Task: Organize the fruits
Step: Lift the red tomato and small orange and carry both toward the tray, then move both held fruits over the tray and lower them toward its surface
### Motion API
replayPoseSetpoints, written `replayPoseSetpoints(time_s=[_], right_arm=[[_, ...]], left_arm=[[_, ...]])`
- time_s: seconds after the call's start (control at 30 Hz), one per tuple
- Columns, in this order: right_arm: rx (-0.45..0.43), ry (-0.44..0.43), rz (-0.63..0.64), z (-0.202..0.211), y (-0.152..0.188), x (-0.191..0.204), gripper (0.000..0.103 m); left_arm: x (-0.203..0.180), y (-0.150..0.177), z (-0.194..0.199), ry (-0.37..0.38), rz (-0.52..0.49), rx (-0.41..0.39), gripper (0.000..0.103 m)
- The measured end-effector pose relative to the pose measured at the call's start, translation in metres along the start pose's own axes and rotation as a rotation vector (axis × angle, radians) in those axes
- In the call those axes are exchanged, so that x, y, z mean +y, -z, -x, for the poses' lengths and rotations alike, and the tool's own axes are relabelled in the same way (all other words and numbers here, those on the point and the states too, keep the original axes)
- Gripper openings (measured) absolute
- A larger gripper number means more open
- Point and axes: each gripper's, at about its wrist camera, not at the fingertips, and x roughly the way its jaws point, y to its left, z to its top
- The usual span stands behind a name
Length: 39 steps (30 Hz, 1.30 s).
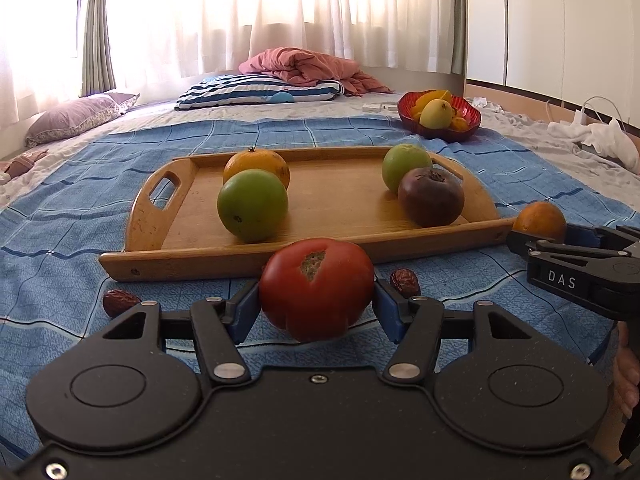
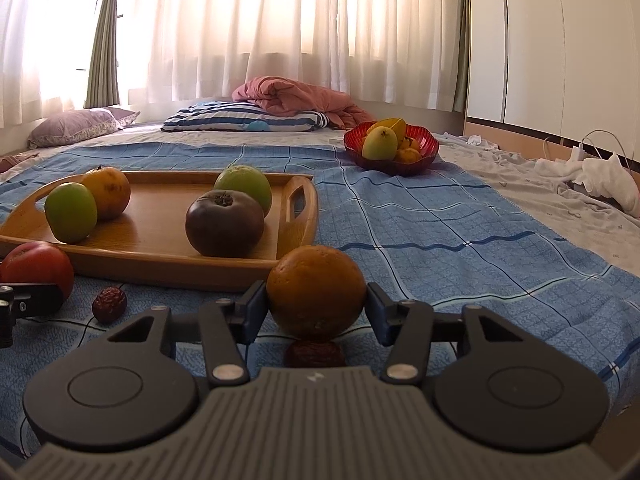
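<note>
Fruits: left tongs [image 1: 317, 305] grip a round red tomato [image 1: 316, 288], right tongs [image 2: 316, 307] clamp a brownish-orange round fruit [image 2: 316, 290], both low over the bed, apparently bound for the wooden tray [image 1: 344, 236] at twelve o'clock.

home bedroom, bed [image 2: 440, 216], pillows [image 1: 256, 90], sheer curtains [image 2: 280, 32]

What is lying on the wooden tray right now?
Four fruits sit on the wooden tray: an orange behind a green fruit, and a second green fruit behind a dark purple fruit. The tray floor behind them is hidden.
</note>
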Motion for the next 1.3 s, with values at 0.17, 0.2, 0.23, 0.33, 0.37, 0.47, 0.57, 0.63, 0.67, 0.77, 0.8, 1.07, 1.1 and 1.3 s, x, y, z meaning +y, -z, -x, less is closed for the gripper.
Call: replayPoseSetpoints(time_s=[0.17, 0.2, 0.23, 0.33, 0.37, 0.47, 0.57, 0.63, 0.67, 0.77, 0.8, 1.07, 1.1, 1.3], right_arm=[[-0.03, -0.011, 0.027, 0.003, -0.008, 0.005, 0.056], [-0.036, -0.013, 0.03, 0.003, -0.01, 0.006, 0.056], [-0.044, -0.014, 0.032, 0.003, -0.012, 0.007, 0.056], [-0.056, -0.021, 0.032, 0.004, -0.018, 0.009, 0.056], [-0.06, -0.024, 0.03, 0.004, -0.021, 0.01, 0.056], [-0.064, -0.033, 0.025, 0.003, -0.026, 0.012, 0.056], [-0.07, -0.044, 0.025, 0.003, -0.031, 0.014, 0.056], [-0.075, -0.052, 0.027, 0.002, -0.035, 0.017, 0.056], [-0.077, -0.057, 0.027, 0.002, -0.038, 0.017, 0.056], [-0.079, -0.072, 0.021, 0.0, -0.045, 0.02, 0.056], [-0.078, -0.075, 0.018, -0.001, -0.047, 0.02, 0.056], [-0.072, -0.101, 0.005, -0.01, -0.06, 0.028, 0.056], [-0.069, -0.104, 0.004, -0.011, -0.062, 0.029, 0.056], [-0.06, -0.124, -0.032, -0.024, -0.078, 0.028, 0.056]], left_arm=[[0.002, -0.004, 0.002, -0.009, -0.006, -0.011, 0.058], [0.003, -0.004, 0.004, -0.009, -0.005, -0.011, 0.058], [0.004, -0.006, 0.004, -0.012, -0.006, -0.011, 0.058], [0.005, -0.009, 0.007, -0.018, -0.01, -0.021, 0.058], [0.006, -0.011, 0.007, -0.02, -0.011, -0.024, 0.058], [0.009, -0.018, 0.009, -0.024, -0.005, -0.024, 0.058], [0.013, -0.025, 0.01, -0.025, -0.001, -0.026, 0.058], [0.016, -0.031, 0.011, -0.029, -0.007, -0.034, 0.058], [0.018, -0.035, 0.011, -0.032, -0.011, -0.04, 0.058], [0.024, -0.046, 0.011, -0.036, -0.011, -0.053, 0.058], [0.025, -0.05, 0.01, -0.036, -0.008, -0.058, 0.058], [0.047, -0.082, 0.003, -0.045, 0.0, -0.081, 0.058], [0.05, -0.086, 0.002, -0.043, 0.003, -0.085, 0.058], [0.067, -0.11, -0.009, -0.034, 0.043, -0.112, 0.058]])
